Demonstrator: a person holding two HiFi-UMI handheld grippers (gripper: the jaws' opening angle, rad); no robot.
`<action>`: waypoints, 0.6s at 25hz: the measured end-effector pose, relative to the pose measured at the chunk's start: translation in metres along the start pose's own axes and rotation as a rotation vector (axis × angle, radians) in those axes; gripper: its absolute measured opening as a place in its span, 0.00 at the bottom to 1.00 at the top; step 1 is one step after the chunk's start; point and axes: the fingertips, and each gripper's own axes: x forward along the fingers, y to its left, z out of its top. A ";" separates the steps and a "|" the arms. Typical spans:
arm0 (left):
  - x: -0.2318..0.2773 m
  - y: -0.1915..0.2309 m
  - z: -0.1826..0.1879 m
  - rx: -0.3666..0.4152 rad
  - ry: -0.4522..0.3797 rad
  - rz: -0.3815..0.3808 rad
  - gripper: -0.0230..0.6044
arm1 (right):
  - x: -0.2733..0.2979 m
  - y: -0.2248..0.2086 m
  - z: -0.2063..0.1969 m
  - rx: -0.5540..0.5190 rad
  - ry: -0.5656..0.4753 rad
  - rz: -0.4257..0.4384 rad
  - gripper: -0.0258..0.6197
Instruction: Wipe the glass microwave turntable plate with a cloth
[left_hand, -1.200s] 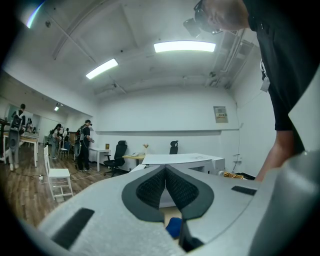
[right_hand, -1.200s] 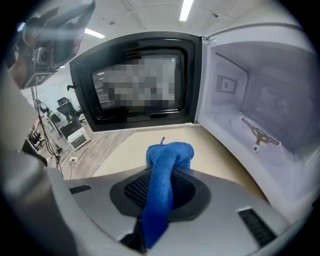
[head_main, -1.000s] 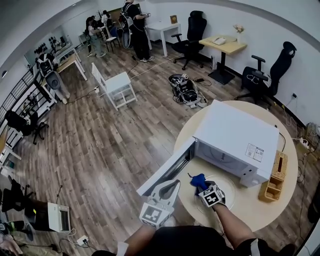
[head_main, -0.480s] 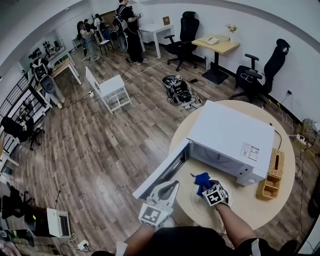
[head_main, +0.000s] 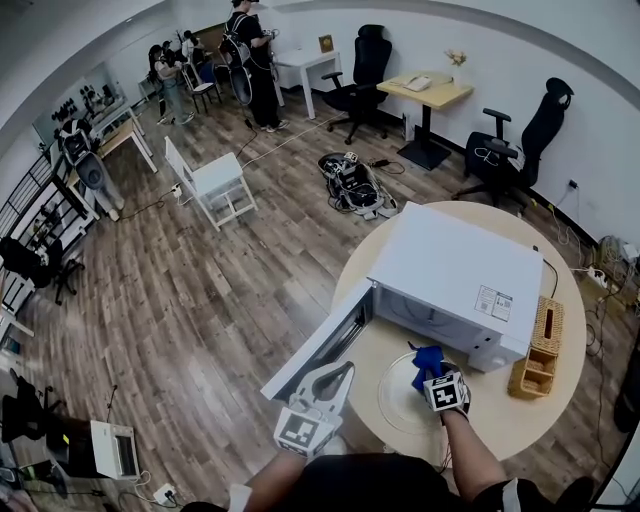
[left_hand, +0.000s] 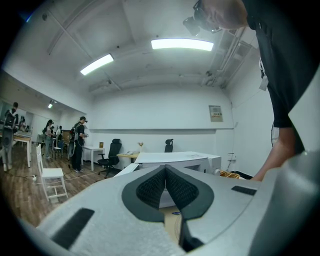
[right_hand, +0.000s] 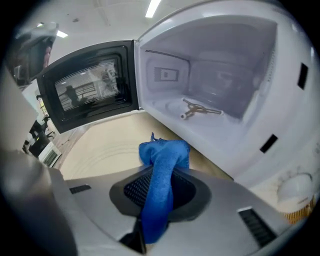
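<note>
The fingers of the right gripper are clenching a bunched blue cloth, its soft, nubby fold hanging out past the dark ribbed pads. The left gripper is holding nothing, its two pads pressed tip to tip, and it is hovering at the near left, off the edge of the round wooden table.

Since a second ago the right gripper has been sliding the cloth rightward, from the plate's middle toward its far right rim. The left gripper is staying put.

The one glass turntable plate, clear, round and faintly ringed, is lying flat on the table just in front of the single white microwave. The microwave's dark-windowed door is hanging open to the left, and one three-armed roller ring is sitting on the smooth pale cavity floor. One wicker basket is standing at the microwave's right. Farther off, two black office chairs are standing by the far wall.
</note>
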 end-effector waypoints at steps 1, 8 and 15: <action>0.000 0.000 0.001 -0.002 -0.002 0.000 0.05 | -0.003 -0.007 -0.004 0.018 0.001 -0.017 0.14; 0.002 -0.002 0.002 -0.022 0.008 -0.011 0.05 | -0.027 -0.056 -0.033 0.048 0.044 -0.163 0.14; 0.005 -0.005 0.002 -0.008 0.000 -0.030 0.05 | -0.034 -0.065 -0.041 0.048 0.043 -0.203 0.14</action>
